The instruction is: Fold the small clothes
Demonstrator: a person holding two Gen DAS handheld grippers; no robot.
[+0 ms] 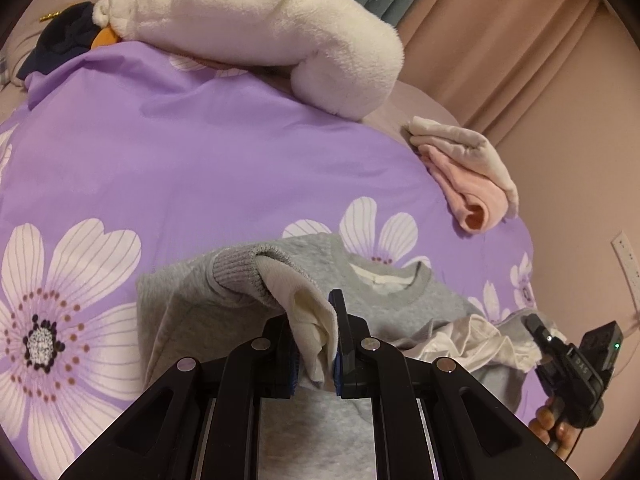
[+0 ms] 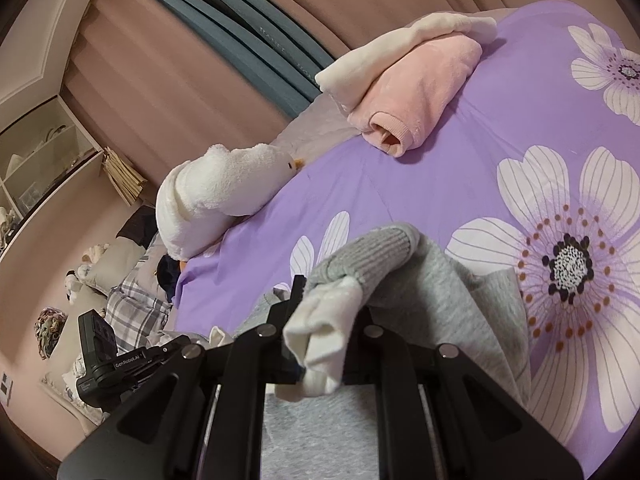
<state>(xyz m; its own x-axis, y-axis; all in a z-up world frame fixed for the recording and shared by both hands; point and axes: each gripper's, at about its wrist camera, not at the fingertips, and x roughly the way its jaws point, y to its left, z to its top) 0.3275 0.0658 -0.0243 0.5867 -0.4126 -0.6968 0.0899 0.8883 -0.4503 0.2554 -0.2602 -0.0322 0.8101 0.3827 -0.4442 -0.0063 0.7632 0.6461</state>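
A grey sweatshirt (image 1: 384,304) lies on the purple flowered bed cover (image 1: 200,152), collar away from me. My left gripper (image 1: 316,320) is shut on one sleeve end, a ribbed grey cuff (image 1: 236,272) with white lining bunched between the jaws. In the right wrist view my right gripper (image 2: 332,308) is shut on the other ribbed cuff (image 2: 376,252) and its white lining, lifted above the grey body (image 2: 440,304). Each gripper shows in the other's view: the right gripper (image 1: 540,336) in a hand at the lower right, the left gripper (image 2: 176,346) at the lower left.
A folded pink and cream stack of clothes (image 1: 468,168) (image 2: 420,80) sits near the bed's far edge. A big white plush duck (image 1: 256,16) (image 2: 216,192) lies at the head end beside a dark garment (image 1: 64,40). Pillows (image 2: 132,304) and curtains lie beyond.
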